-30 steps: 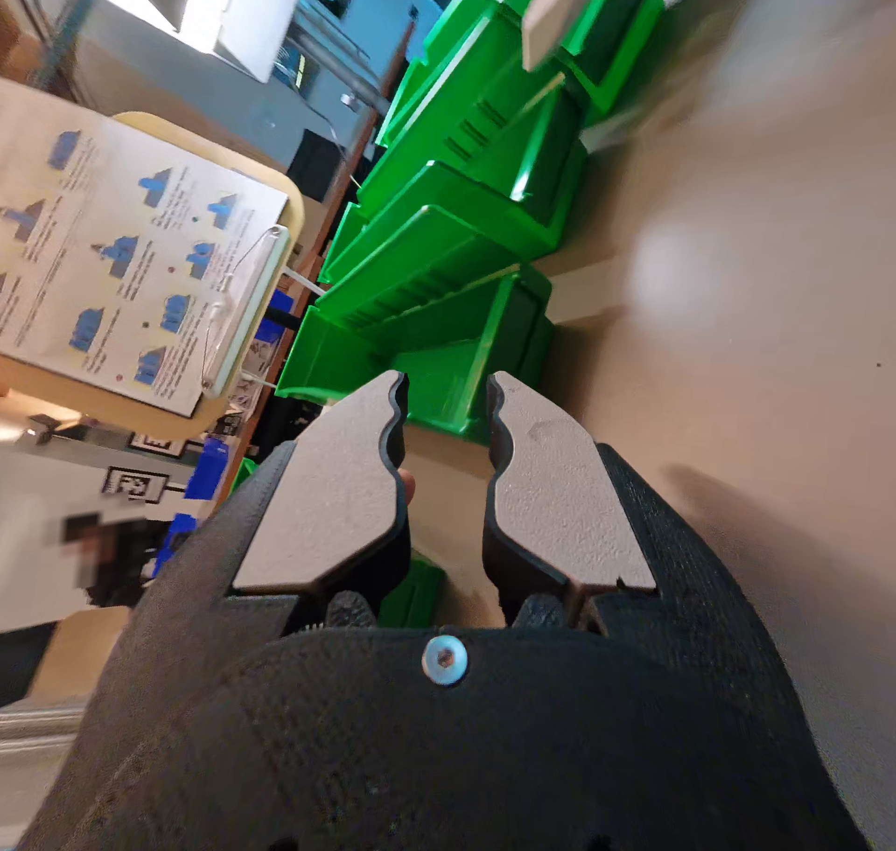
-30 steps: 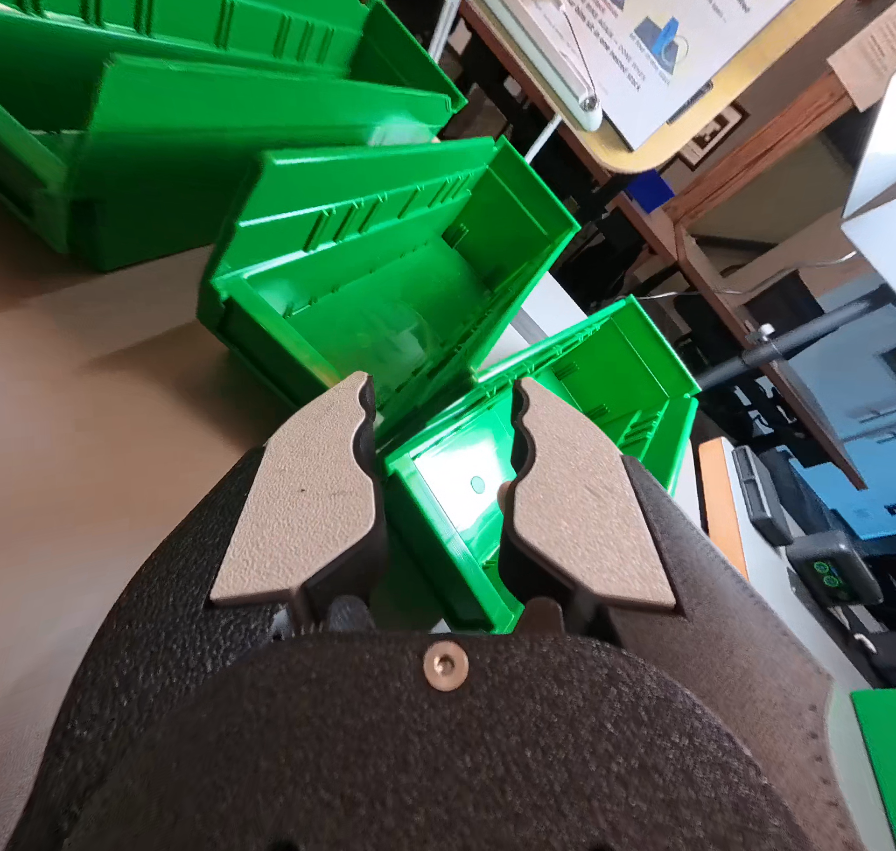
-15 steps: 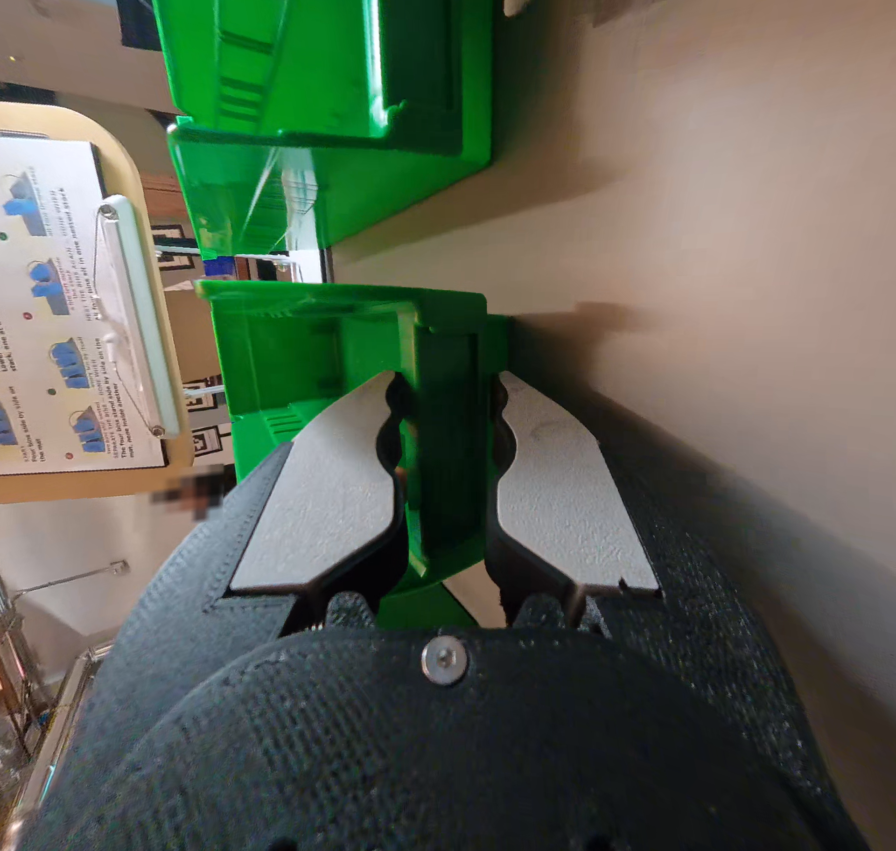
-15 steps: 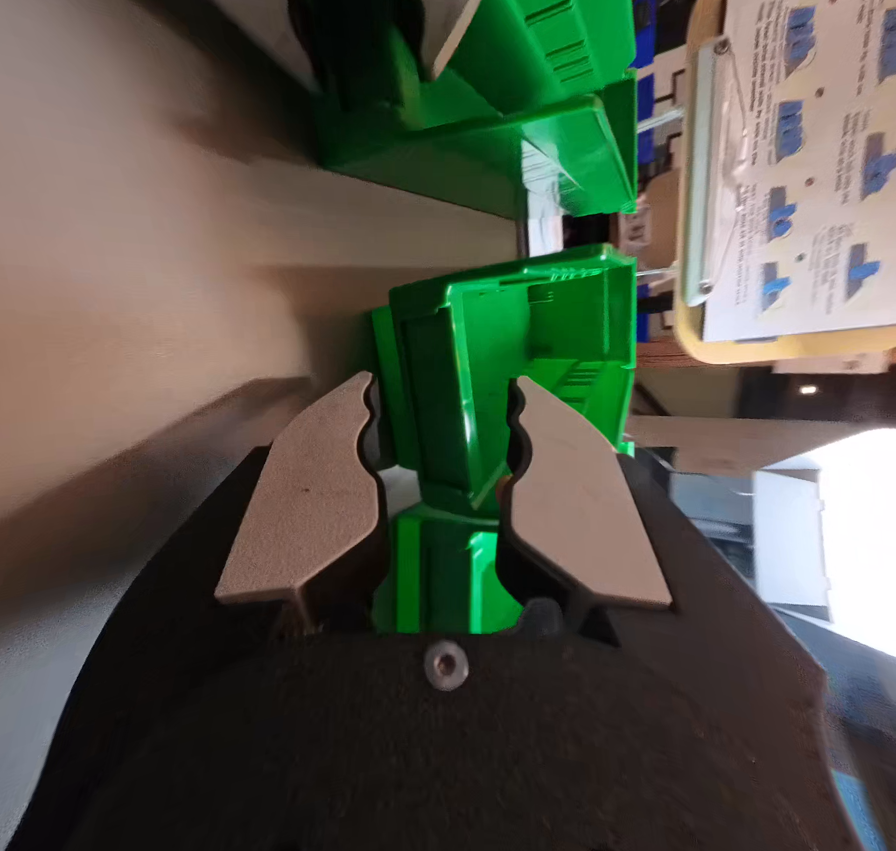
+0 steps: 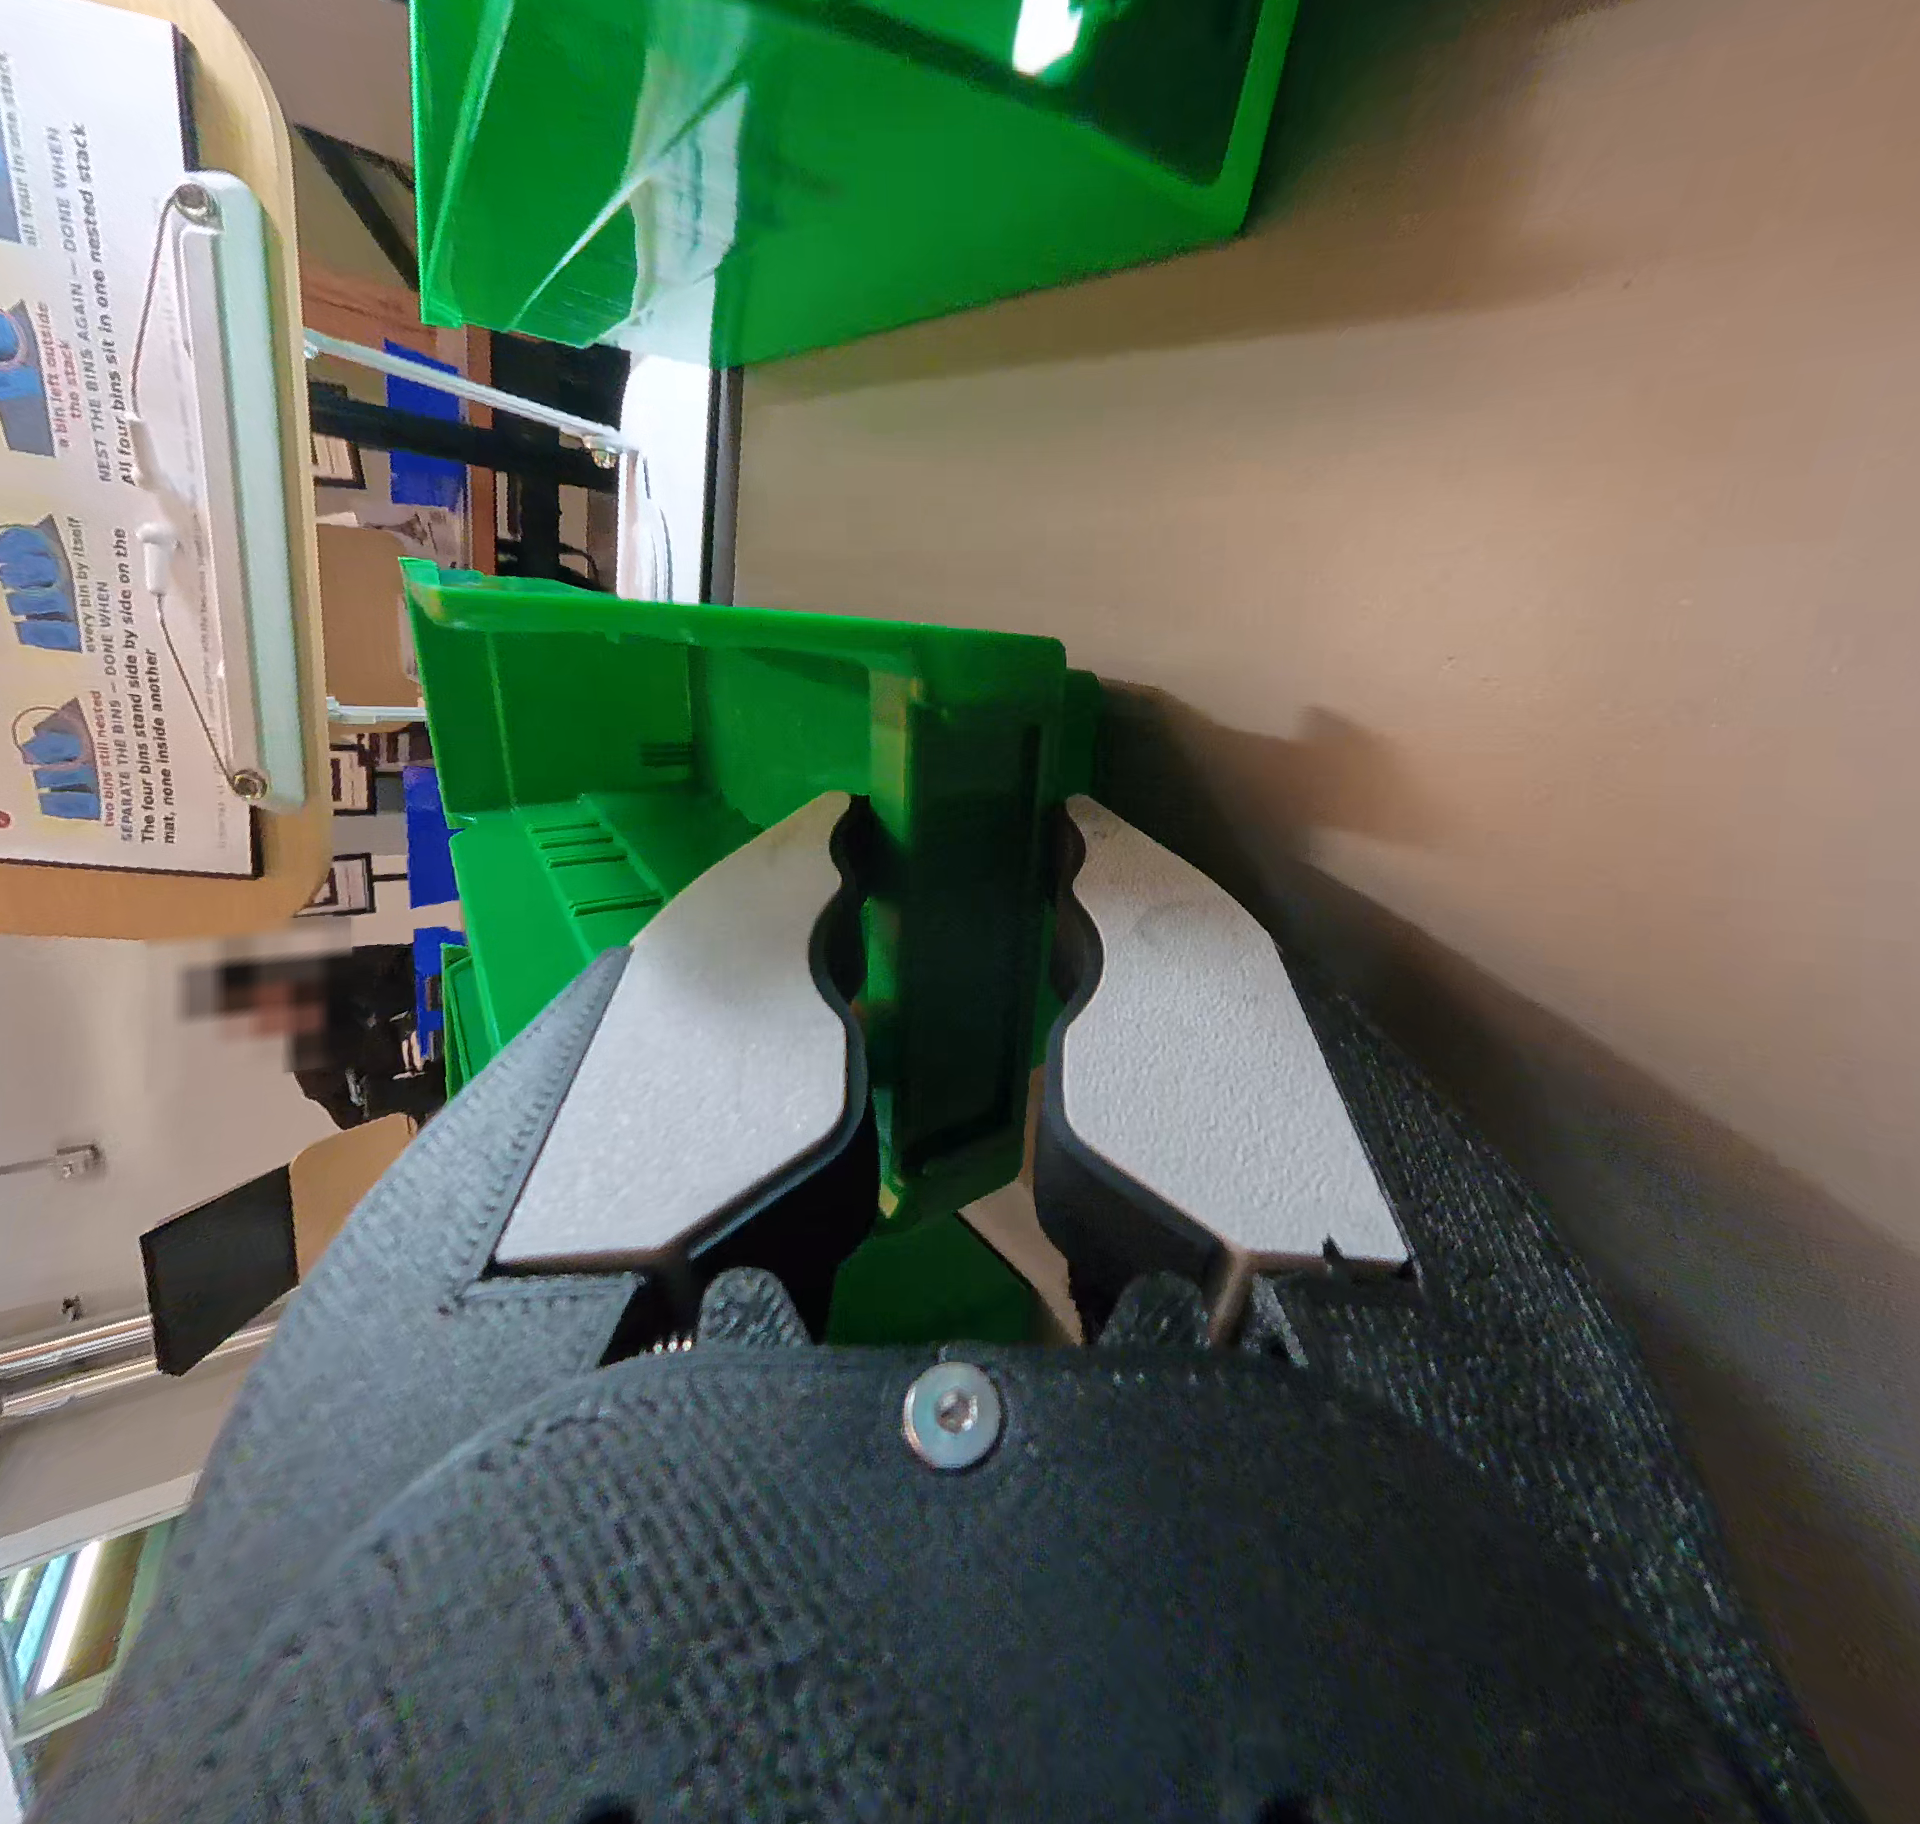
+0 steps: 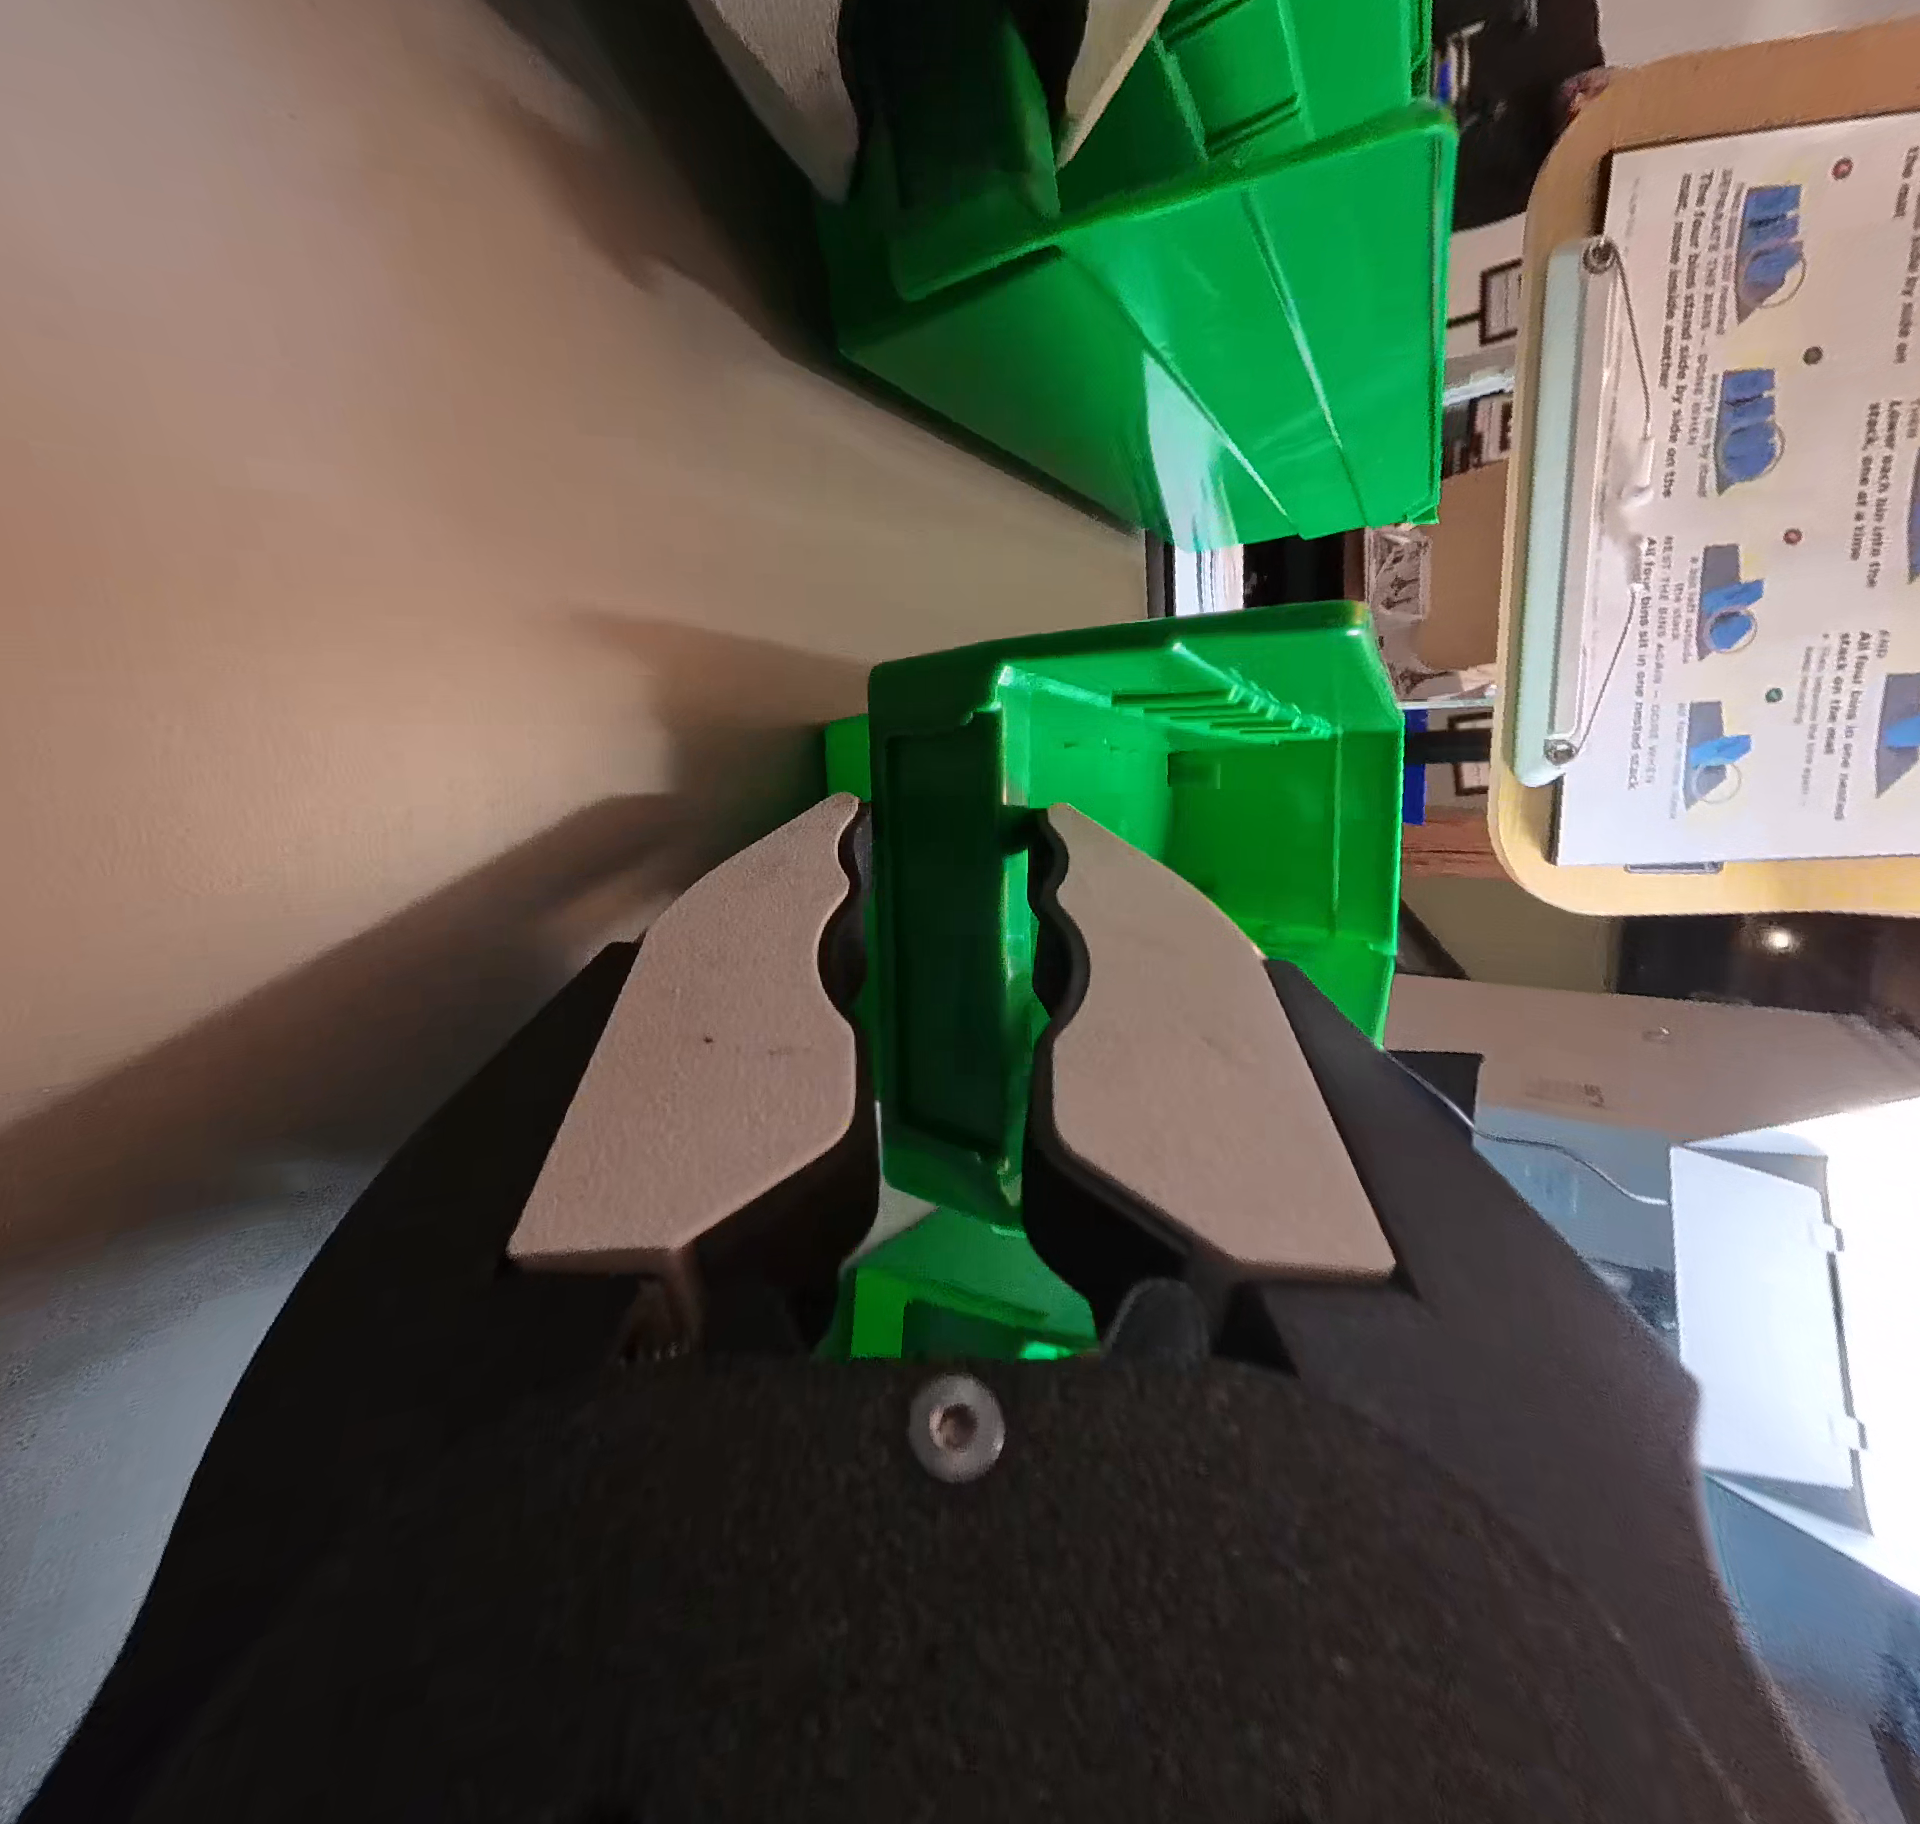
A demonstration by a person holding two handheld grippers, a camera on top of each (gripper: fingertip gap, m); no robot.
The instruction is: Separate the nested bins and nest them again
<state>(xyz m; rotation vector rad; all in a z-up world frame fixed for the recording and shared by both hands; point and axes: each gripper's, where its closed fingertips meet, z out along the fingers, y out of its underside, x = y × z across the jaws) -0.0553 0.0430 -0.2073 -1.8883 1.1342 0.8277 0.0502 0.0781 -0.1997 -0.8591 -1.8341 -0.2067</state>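
While pinching a green bin's (image 5: 966, 943) wall with left fingers (image 5: 727, 1026) and another bin (image 6: 1039, 901) with right fingers (image 6: 1174, 1047), keeping grips level above the surface (image 5: 1455, 527).

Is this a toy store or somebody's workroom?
More likely a workroom or lab. Green storage bins sit on a plain tan table, a clipboard holding a picture instruction sheet stands behind them, and blue bins sit on dark shelving beyond.

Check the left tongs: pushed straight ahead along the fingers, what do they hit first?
The left tongs already straddle the front wall of a green bin, so that wall slides deeper between the fingers until it bottoms out. Whether the pads already touch it is unclear.
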